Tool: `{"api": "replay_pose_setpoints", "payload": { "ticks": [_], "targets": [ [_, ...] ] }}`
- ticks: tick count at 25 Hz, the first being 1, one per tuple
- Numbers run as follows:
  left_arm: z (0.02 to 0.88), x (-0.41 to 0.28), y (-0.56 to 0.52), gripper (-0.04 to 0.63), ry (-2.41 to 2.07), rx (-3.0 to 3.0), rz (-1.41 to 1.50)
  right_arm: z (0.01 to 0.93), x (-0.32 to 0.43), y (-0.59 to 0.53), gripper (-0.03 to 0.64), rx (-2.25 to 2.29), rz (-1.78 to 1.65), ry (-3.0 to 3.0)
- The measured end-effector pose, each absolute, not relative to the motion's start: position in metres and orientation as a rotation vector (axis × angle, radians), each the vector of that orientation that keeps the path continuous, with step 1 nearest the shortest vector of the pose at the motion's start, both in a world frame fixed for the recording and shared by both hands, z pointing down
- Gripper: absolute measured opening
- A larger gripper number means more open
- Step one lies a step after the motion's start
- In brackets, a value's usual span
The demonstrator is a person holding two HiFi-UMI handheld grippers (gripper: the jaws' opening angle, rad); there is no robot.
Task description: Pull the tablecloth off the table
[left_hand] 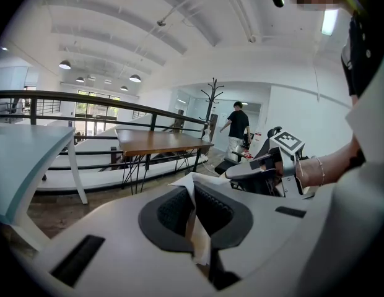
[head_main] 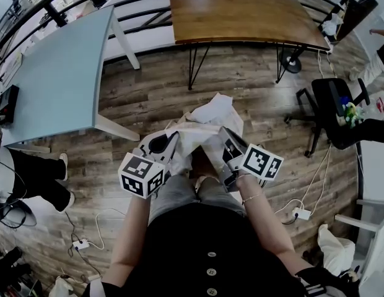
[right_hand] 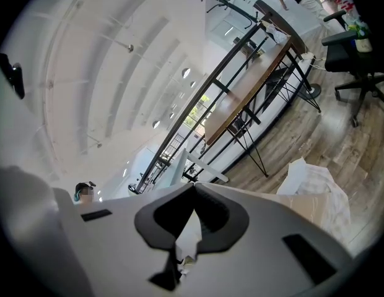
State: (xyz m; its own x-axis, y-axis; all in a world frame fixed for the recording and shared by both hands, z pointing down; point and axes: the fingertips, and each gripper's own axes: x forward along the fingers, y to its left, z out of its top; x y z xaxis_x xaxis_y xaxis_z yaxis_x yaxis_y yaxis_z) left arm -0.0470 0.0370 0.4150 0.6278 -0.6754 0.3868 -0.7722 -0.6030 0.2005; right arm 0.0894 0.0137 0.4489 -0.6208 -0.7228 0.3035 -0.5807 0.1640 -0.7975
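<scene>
You are holding two grippers, left gripper [left_hand: 192, 184] and right gripper [right_hand: 193, 187]; one tablecloth [head_main: 210, 113]; ahead, two tables are standing, wooden table [head_main: 241, 11], blue table [head_main: 56, 73].

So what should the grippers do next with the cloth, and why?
Probably lower the tablecloth and let go: it hangs bunched over the floor, pinched by the left gripper and right gripper, and the wooden table looks bare.

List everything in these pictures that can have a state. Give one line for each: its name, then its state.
tablecloth: bunched up, on neither table
left gripper: shut on the tablecloth
right gripper: shut on the tablecloth
wooden table: no cloth on it
grey table: no cloth on it
office chair: upright on the floor
</scene>
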Motion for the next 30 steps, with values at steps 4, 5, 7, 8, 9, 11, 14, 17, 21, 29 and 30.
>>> {"api": "replay_pose_setpoints", "payload": {
  "ticks": [4, 5, 7, 8, 9, 11, 14, 17, 21, 29, 30],
  "targets": [
    [0.415, -0.0476, 0.0375, 0.017, -1.163, 2.503, 0.385, 0.4486, 0.0885, 0.0144, 0.027, -1.282, -1.446, 2.292],
    [0.4149, -0.0477, 0.0374, 0.016, -1.165, 2.502, 0.384, 0.4485, 0.0885, 0.0145, 0.026, -1.281, -1.444, 2.297],
    [0.4144, -0.0479, 0.0373, 0.017, -1.168, 2.501, 0.38, 0.4483, 0.0881, 0.0145, 0.026, -1.28, -1.443, 2.304],
    [0.4142, -0.0481, 0.0374, 0.017, -1.169, 2.5, 0.379, 0.4481, 0.0878, 0.0146, 0.027, -1.28, -1.441, 2.306],
    [0.4141, -0.0482, 0.0378, 0.017, -1.169, 2.5, 0.379, 0.4479, 0.0876, 0.0148, 0.026, -1.28, -1.44, 2.309],
    [0.4142, -0.0479, 0.0386, 0.016, -1.168, 2.499, 0.379, 0.4479, 0.0877, 0.0153, 0.027, -1.284, -1.433, 2.316],
    [0.4143, -0.0475, 0.0385, 0.017, -1.168, 2.499, 0.379, 0.448, 0.088, 0.0151, 0.026, -1.287, -1.43, 2.325],
    [0.4144, -0.0479, 0.038, 0.016, -1.168, 2.496, 0.378, 0.448, 0.0876, 0.0151, 0.026, -1.282, -1.432, 2.327],
    [0.415, -0.0466, 0.0384, 0.017, -1.163, 2.49, 0.384, 0.4488, 0.0887, 0.0158, 0.026, -1.287, -1.429, 2.335],
    [0.4144, -0.0447, 0.0404, 0.016, -1.161, 2.49, 0.383, 0.4484, 0.0902, 0.0185, 0.026, -1.28, -1.427, 2.341],
    [0.4144, -0.0447, 0.041, 0.017, -1.16, 2.49, 0.383, 0.4485, 0.0902, 0.0191, 0.026, -1.279, -1.426, 2.342]
  ]
}}
